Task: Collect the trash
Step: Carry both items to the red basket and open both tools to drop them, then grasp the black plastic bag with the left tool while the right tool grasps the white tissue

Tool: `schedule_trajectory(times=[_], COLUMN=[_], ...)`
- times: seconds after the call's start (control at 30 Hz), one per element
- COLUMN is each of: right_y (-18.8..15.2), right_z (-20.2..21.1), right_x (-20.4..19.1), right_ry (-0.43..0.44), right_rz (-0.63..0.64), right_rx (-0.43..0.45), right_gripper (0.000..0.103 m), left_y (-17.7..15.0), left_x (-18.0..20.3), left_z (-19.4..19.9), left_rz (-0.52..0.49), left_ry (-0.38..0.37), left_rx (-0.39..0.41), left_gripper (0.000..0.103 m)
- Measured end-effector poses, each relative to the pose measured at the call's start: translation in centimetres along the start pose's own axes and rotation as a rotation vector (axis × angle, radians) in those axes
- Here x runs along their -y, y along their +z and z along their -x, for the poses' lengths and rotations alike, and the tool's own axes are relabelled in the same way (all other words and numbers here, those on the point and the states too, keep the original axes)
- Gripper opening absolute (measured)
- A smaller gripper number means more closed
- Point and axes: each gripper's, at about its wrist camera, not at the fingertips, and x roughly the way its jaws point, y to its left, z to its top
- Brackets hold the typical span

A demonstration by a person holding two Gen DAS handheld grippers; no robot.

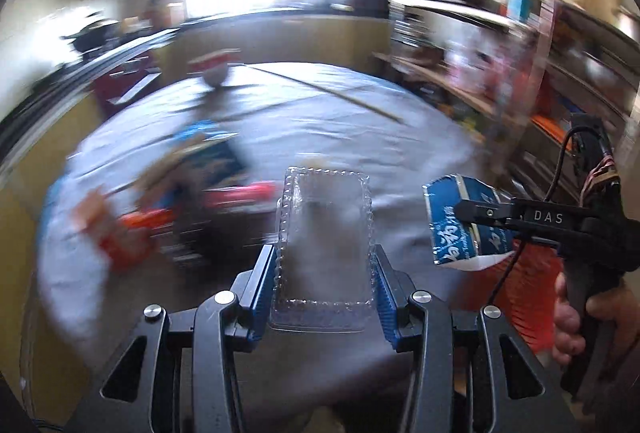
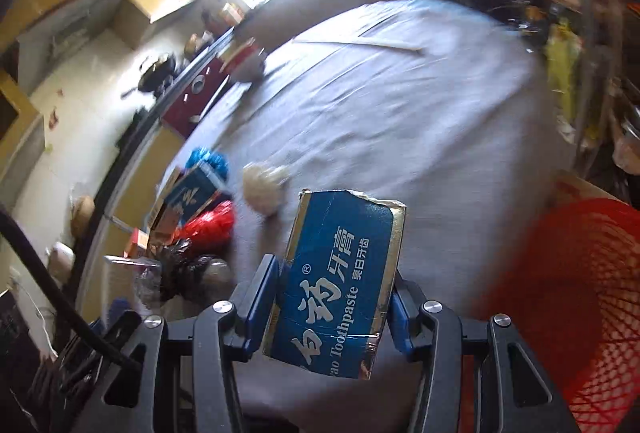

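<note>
Both grippers carry trash above a grey-covered worktop (image 2: 420, 121). The left gripper (image 1: 326, 275) has its blue fingers (image 1: 262, 285) partly closed on the sides of a clear plastic tray (image 1: 326, 233), which juts forward past the fingertips. The right gripper (image 2: 332, 297) clamps a blue toothpaste box (image 2: 336, 285) between its fingers (image 2: 260, 297). A red mesh basket (image 2: 580, 313) sits just right of those fingers; more litter (image 2: 192, 233) lies to their left.
</note>
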Motion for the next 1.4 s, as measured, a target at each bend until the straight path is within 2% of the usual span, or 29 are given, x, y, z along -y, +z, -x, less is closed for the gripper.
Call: schedule_trajectory(times=[0.17, 0.33, 0.4, 0.47, 0.57, 0.63, 0.77, 1.0, 1.13, 1.23, 1.3, 1.4], right_y=[-1.3, -4.1, -4.8, -5.4, -5.6, -5.3, -4.6, -2.6, -1.3, -0.5, -0.3, -0.1], right_z=[5.2, 7.7, 7.8, 8.0, 8.7, 9.0, 9.7, 9.5, 8.0, 6.0, 4.5, 2.3], right_x=[7.2, 14.3, 16.2, 18.2, 19.7, 19.7, 19.0, 14.6, 10.6, 7.1, 4.6, 1.5], right_ry=[-0.056, -0.145, -0.157, -0.163, -0.14, -0.142, -0.136, -0.051, 0.032, 0.076, 0.119, 0.169], right_rz=[-0.074, -0.216, -0.266, -0.332, -0.377, -0.359, -0.323, -0.221, -0.142, -0.067, -0.027, 0.02], right_rx=[0.054, 0.026, 0.005, -0.008, 0.006, 0.02, 0.064, 0.118, 0.109, 0.075, 0.049, 0.017], right_gripper=[0.053, 0.057, 0.058, 0.058, 0.061, 0.062, 0.062, 0.062, 0.062, 0.062, 0.062, 0.062], left_y=[1.3, 0.4, -0.2, -0.9, -1.2, -1.1, -0.4, -0.6, -1.6, -2.5, -2.9, -3.2], left_x=[7.4, 14.7, 17.0, 18.3, 18.7, 18.0, 15.7, 7.7, 1.6, -3.1, -7.0, -11.9], left_z=[-4.1, -8.4, -9.8, -11.1, -11.7, -11.5, -9.1, -4.1, -1.0, 0.5, 1.5, 1.9], left_rz=[-0.118, -0.224, -0.268, -0.299, -0.279, -0.257, -0.226, -0.109, 0.005, 0.104, 0.194, 0.358], left_ry=[-0.157, -0.276, -0.292, -0.3, -0.319, -0.32, -0.266, -0.137, -0.054, 0.038, 0.078, 0.101], left_rx=[-0.095, -0.215, -0.248, -0.286, -0.314, -0.315, -0.252, -0.166, -0.113, -0.091, -0.082, -0.09], left_gripper=[0.048, 0.049, 0.05, 0.056, 0.061, 0.062, 0.063, 0.064, 0.066, 0.07, 0.071, 0.073])
